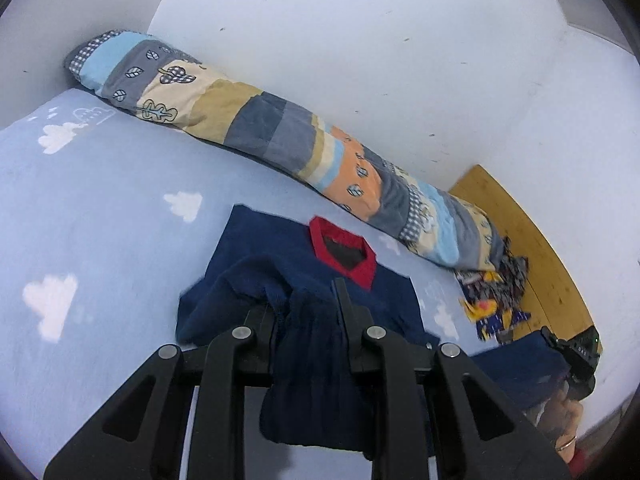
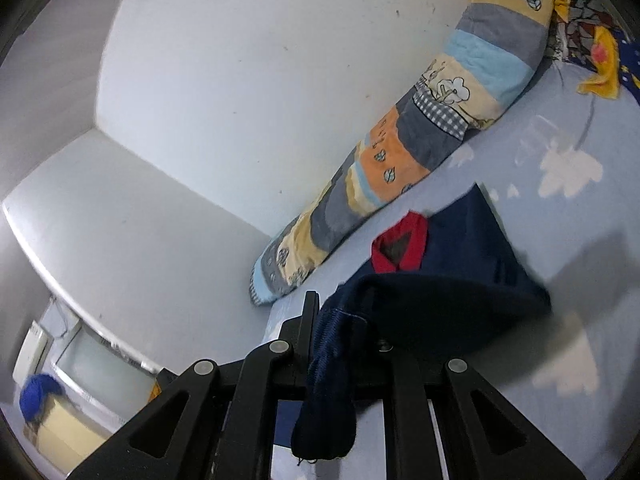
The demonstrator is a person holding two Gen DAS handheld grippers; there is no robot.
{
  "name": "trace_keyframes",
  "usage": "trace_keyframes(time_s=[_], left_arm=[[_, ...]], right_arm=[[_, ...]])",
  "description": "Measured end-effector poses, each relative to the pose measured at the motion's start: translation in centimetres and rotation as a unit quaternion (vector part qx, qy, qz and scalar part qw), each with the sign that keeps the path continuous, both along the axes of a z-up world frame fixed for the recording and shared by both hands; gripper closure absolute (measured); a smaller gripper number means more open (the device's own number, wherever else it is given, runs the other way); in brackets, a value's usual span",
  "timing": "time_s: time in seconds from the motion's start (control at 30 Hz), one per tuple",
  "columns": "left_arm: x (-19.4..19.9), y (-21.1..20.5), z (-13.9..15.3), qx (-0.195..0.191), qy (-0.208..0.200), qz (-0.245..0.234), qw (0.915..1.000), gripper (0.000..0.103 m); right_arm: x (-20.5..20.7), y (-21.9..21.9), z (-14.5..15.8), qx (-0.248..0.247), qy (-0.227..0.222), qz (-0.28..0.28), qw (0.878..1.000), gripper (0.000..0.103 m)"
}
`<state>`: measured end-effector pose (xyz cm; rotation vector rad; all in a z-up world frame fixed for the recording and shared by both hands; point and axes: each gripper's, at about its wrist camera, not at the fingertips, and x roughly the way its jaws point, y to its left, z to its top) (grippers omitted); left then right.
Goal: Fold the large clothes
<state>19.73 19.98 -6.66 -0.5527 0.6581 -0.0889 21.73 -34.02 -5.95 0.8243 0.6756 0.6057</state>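
A navy sweater [image 1: 256,256] with a red V collar [image 1: 366,270] lies on the light blue cloud-print bed sheet [image 1: 100,208]. My left gripper [image 1: 306,300] is shut on a bunched navy part of the sweater, which hangs down between the fingers. In the right wrist view, my right gripper [image 2: 344,308] is shut on another navy part of the sweater [image 2: 460,240], lifted and draped over the right finger. The red collar [image 2: 400,246] lies beyond it. The right gripper also shows at the lower right of the left wrist view [image 1: 576,356], holding navy cloth.
A long rolled patchwork quilt [image 1: 256,124] lies along the white wall behind the sweater. A patterned yellow and dark cloth [image 1: 496,300] lies at its end by a wooden headboard [image 1: 532,240]. In the right wrist view, a window and a blue object [image 2: 38,396] on a box are at the lower left.
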Motion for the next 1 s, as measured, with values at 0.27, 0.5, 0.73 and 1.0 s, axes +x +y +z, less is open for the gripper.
trace_keyframes(time_s=[0.27, 0.5, 0.73, 1.0], left_arm=[[14.5, 0.5, -6.5, -0.005, 0.097, 0.007, 0.9953, 0.08], [23.2, 4.7, -15.4, -0.113, 0.197, 0.067, 0.9716, 0.057], [21.4, 3.0, -12.3, -0.005, 0.113, 0.008, 0.9936, 0.055], [19.8, -3.6, -19.2, 0.151, 0.182, -0.054, 0.9702, 0.048]], right_arm=[[16.4, 2.0, -6.0, -0.014, 0.073, -0.03, 0.997, 0.088], [25.6, -0.3, -15.3, 0.048, 0.194, -0.095, 0.975, 0.047], [23.1, 0.4, -13.2, -0.042, 0.107, -0.049, 0.992, 0.041], [20.1, 2.6, -19.4, -0.139, 0.167, -0.029, 0.976, 0.048]])
